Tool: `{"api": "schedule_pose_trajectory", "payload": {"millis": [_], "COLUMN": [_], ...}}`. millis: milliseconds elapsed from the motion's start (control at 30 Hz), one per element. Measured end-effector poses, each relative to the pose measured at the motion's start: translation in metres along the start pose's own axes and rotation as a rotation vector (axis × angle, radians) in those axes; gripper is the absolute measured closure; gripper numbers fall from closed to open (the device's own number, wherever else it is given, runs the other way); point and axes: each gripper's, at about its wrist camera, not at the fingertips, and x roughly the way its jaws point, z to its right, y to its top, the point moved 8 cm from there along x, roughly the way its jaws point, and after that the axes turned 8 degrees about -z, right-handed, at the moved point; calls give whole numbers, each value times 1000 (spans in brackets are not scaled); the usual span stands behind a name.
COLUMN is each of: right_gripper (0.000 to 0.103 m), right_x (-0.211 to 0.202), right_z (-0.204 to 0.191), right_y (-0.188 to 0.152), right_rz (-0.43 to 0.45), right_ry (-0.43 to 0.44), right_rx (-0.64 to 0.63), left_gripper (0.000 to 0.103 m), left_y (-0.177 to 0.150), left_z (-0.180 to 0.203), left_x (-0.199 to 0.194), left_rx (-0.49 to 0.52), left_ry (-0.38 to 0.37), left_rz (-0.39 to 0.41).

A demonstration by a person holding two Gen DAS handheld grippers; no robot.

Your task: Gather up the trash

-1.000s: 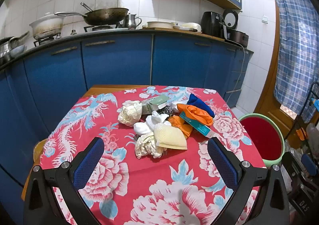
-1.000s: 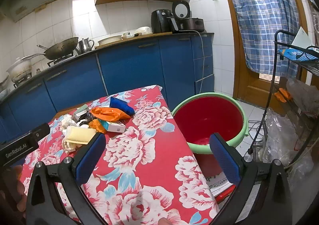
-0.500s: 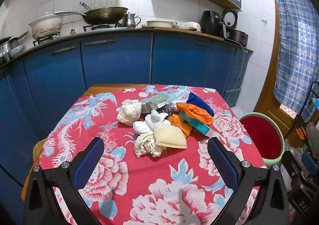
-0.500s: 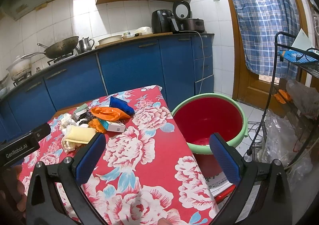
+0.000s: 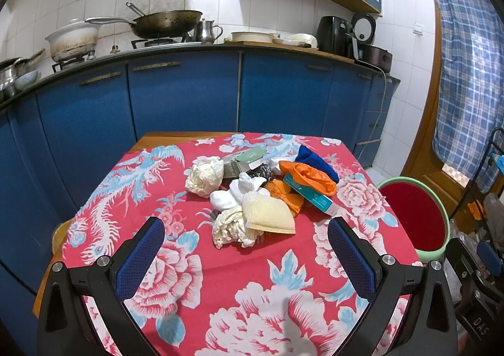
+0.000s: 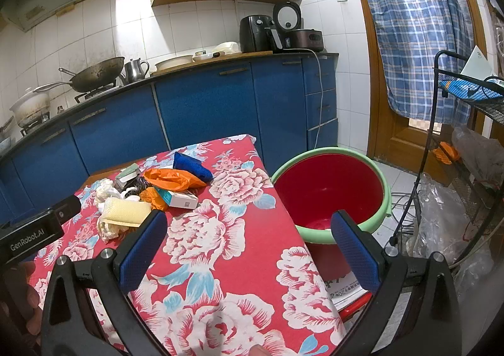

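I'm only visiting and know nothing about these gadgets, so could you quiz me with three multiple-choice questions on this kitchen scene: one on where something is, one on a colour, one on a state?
1. Where does the red bucket stand?
A. on the table
B. on the floor beside the table
C. on the counter

2. What colour is its rim?
A. pale green
B. yellow
C. black

3. How are the two grippers?
A. both shut on trash
B. one open, one shut
C. both open and empty

Answers:
1 B, it sits below the tablecloth edge.
2 A, a green band rings the red inside.
3 C, the left gripper and right gripper have jaws spread, and the trash pile lies untouched ahead.
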Motion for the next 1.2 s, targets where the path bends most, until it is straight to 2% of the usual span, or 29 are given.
{"api": "schedule_pose_trajectory", "payload": {"millis": [1200], "right_gripper": [1], "right_x": [0], "right_z": [0], "right_y": [0], "right_rz": [-2], "right_ry": [-1], "right_rx": [-2], "left_gripper": [0], "left_y": [-2], "left_z": [-1], "left_x": [2], "left_rx": [0], "left_ry": [3], "left_rz": [-6]}}
